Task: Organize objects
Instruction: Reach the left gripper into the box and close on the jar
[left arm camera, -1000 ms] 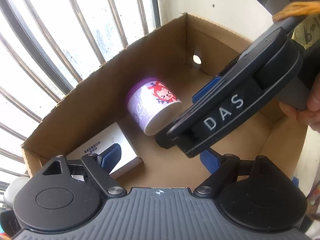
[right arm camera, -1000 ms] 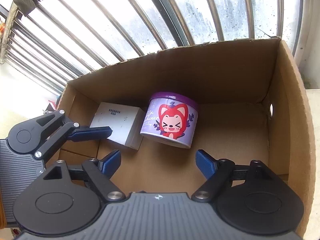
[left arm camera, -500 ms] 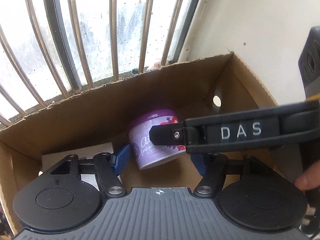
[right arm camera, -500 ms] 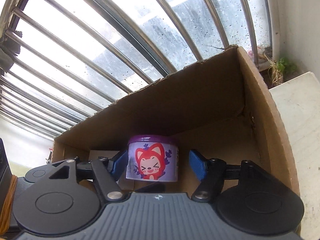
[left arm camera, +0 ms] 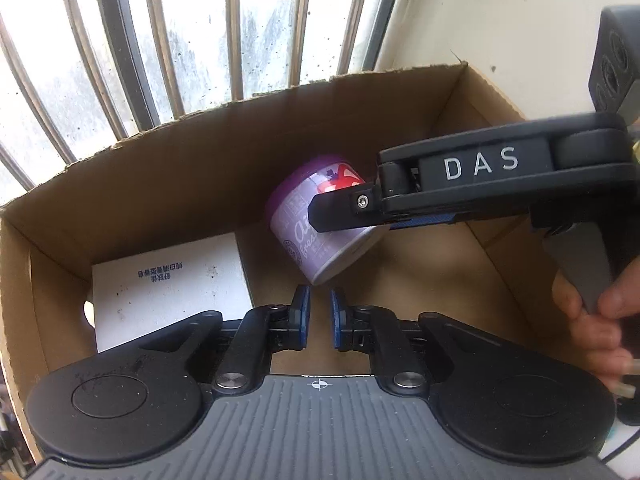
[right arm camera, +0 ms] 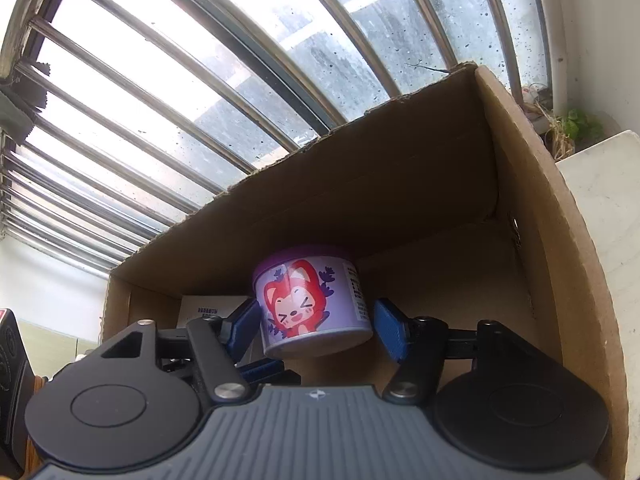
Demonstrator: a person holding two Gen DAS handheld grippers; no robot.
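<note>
Closing my right gripper [right arm camera: 316, 330] around the purple tub [right arm camera: 312, 306] in the cardboard box [right arm camera: 560, 248]; the right pad hasn't touched. Left gripper [left arm camera: 319, 320] is pinched empty. Next: a firm squeeze, then lift.

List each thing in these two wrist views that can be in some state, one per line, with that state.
Cardboard box: open at the top, holding two items.
Purple tin: tilted, lid on, between the right gripper's pads.
White carton: closed, lying flat on the box floor.
Left gripper: shut, nothing between its pads.
Right gripper: jaws closing around the purple tin; a gap shows at the right pad.
</note>
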